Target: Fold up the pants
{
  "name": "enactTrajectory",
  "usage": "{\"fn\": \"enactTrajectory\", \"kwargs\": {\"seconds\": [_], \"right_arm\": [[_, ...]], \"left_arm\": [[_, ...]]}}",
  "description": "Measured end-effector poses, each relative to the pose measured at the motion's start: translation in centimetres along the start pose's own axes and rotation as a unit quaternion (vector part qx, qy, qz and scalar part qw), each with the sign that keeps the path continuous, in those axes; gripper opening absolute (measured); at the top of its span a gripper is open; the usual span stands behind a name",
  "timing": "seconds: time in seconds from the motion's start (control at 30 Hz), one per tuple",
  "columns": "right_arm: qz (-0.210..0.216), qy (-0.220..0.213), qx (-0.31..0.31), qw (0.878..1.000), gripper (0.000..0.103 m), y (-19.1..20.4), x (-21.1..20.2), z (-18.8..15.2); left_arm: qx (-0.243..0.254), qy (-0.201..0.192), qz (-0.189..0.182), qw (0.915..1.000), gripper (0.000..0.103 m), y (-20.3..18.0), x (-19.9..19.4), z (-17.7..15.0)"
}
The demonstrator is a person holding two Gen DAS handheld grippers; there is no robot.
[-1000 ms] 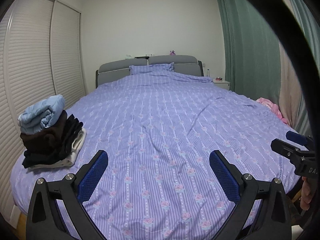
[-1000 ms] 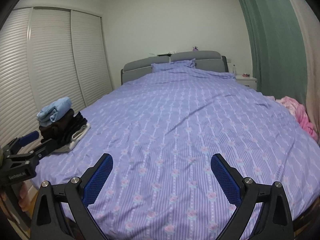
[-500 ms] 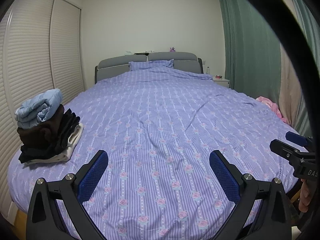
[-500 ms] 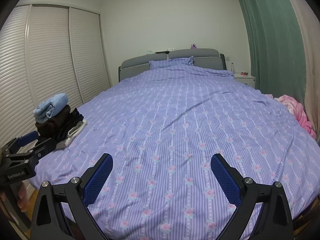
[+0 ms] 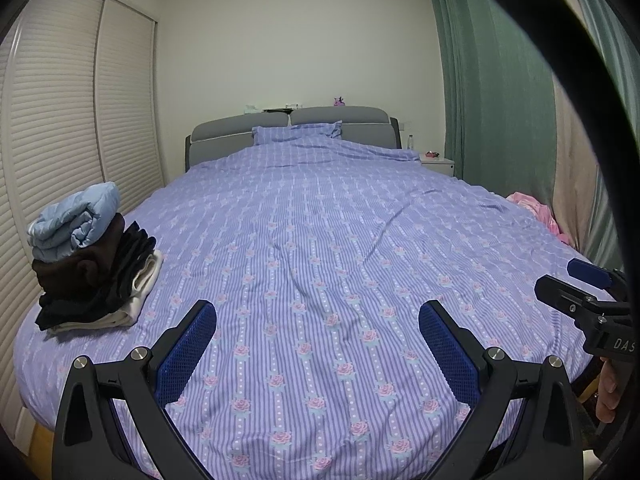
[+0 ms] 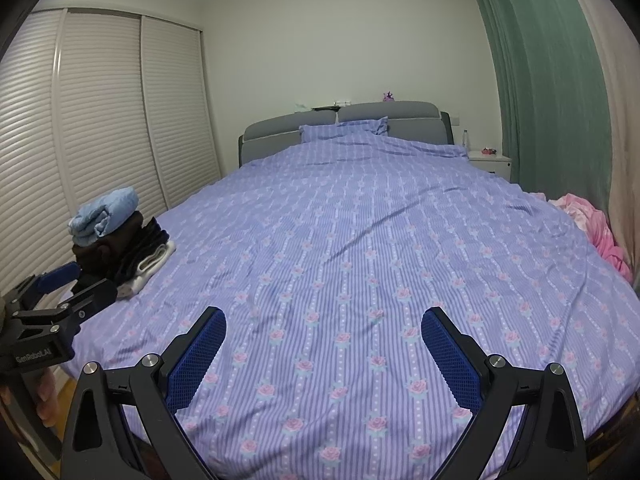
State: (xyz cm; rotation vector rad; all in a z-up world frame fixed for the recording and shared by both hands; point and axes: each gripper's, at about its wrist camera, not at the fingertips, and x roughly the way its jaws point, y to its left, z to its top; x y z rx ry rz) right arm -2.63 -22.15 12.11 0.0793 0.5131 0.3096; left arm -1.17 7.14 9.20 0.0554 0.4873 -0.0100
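Both views shifted slightly vs. the frame 0.5 s earlier: the bed [image 5: 320, 240] sat a little lower and closer in each camera, while gripper spacing looked unchanged. No loose pants lay on the spread; the only candidate garments were in the stack of folded clothes [image 5: 96, 264], at the near-left corner of the bed, and in the pink pile [image 6: 592, 232] at its right edge. Which of these held the next pants could not be told.

Left gripper [image 5: 318, 354]: jaws wide apart, nothing between the blue pads [image 5: 186, 354]. Right gripper [image 6: 324, 356]: likewise fully spread and empty. Each gripper also showed at the margin of the other's view, so the two were held side by side over the foot of the bed.

Step in hand, as judged: fetching a garment, none yet grasped. To do it well, one gripper should pinch the waistband at a single layer and lift clear before the other takes the opposite corner; the middle of the bed gave ample flat room for laying out.

Surface & room: striped purple cover w/ rose print, a few shallow creases at centre; grey headboard [image 5: 288, 120] and a matching pillow [image 5: 298, 134] at the far end; louvred wardrobe doors [image 6: 100, 120] on the left; green curtain [image 6: 552, 80] and a white nightstand [image 6: 490, 162] on the right.
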Motion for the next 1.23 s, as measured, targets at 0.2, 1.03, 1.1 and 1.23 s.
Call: {"fn": "enactTrajectory", "kwargs": {"seconds": [0.2,1.03,1.1,1.23], "right_arm": [[0.000,-0.001,-0.001,1.000,0.099,0.00,-0.15,-0.04],[0.000,0.001,-0.001,1.000,0.099,-0.15,-0.19,-0.05],[0.001,0.001,-0.002,1.000,0.099,-0.18,-0.15,-0.08],[0.001,0.002,-0.002,1.000,0.099,-0.21,-0.12,-0.09]], "left_arm": [[-0.009,-0.002,0.002,1.0000,0.103,-0.16,-0.32,0.08],[0.000,0.004,0.013,0.9999,0.103,-0.59,-0.26,-0.09],[-0.002,0.006,0.012,0.9999,0.103,-0.56,-0.22,-0.11],[-0.003,0.007,0.014,0.9999,0.103,-0.55,-0.12,-0.15]]}}
